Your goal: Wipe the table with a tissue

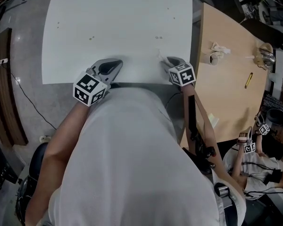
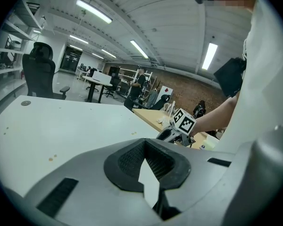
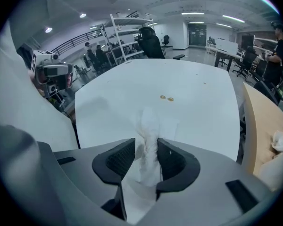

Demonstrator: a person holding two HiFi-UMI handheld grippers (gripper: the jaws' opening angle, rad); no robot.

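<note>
The white table (image 1: pixel 118 27) carries small brown spots (image 1: pixel 159 37) near its middle. At its near edge my right gripper (image 1: pixel 164 58) points steeply down. A crumpled white tissue (image 3: pixel 148 126) stands between its jaws (image 3: pixel 146 142) and trails out onto the tabletop (image 3: pixel 188 93). The pads stand apart with a gap beside the tissue, so this gripper is open. The brown spots (image 3: pixel 166 98) lie just beyond the tissue. My left gripper (image 1: pixel 118 64) rests low at the near edge to the left. Its jaws (image 2: pixel 145 142) are shut, tips together, with nothing held. The right gripper (image 2: pixel 172 133) shows in the left gripper view.
A wooden table (image 1: pixel 226 79) adjoins on the right with a tape roll (image 1: pixel 213 59), a crumpled tissue (image 1: pixel 220 48) and a yellow pen (image 1: pixel 248 80). Another person (image 1: pixel 254 164) works at the lower right. More specks (image 1: pixel 91 38) dot the white top. A black chair (image 2: pixel 37 69) stands at its far end.
</note>
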